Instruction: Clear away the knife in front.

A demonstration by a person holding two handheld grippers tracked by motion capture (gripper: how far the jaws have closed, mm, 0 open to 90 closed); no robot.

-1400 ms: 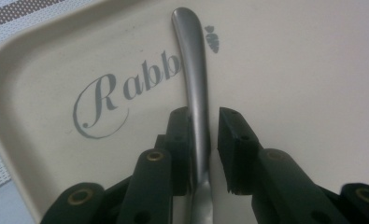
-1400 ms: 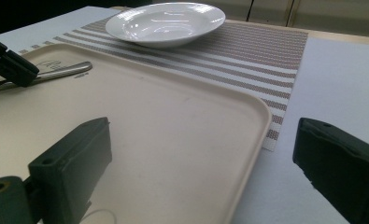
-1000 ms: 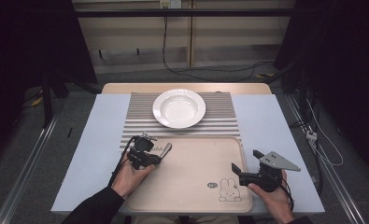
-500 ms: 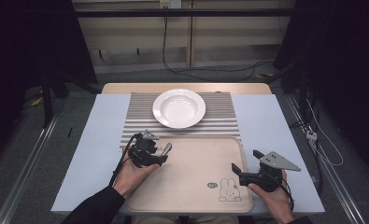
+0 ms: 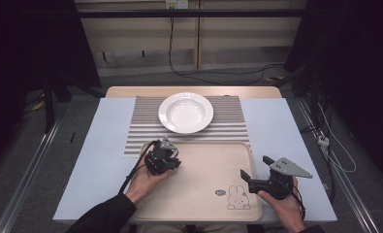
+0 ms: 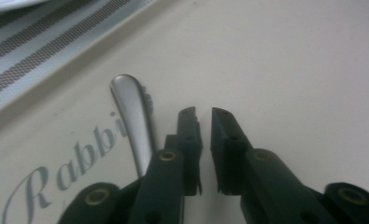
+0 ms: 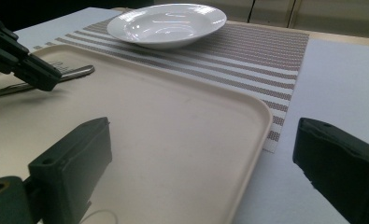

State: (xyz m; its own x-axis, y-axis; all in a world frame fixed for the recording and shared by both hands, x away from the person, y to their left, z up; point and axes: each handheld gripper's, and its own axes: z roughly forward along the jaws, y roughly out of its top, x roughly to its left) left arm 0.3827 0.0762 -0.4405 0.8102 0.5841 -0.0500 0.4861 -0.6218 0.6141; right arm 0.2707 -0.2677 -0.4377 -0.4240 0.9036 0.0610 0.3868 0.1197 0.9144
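Note:
A metal utensil handle [image 6: 131,119] lies flat on the beige tray [image 5: 203,194], near its far left corner. My left gripper [image 6: 204,116] hovers just to the right of the handle, jaws almost together with a thin gap and nothing between them. In the high view the left gripper [image 5: 172,160] sits over the tray's upper left part. My right gripper [image 5: 255,167] is at the tray's right edge, wide open and holding nothing. In the right gripper view the right gripper [image 7: 203,135] frames the tray's corner, with the utensil handle [image 7: 74,72] farther off.
A white deep plate [image 5: 185,112] stands on a striped placemat [image 5: 228,128] beyond the tray. A pale blue table cover [image 5: 286,136] lies under everything. The tray bears a rabbit drawing [image 5: 237,196] near its front right.
My left gripper has edged slightly to the right over the tray. The right gripper has stayed where it was.

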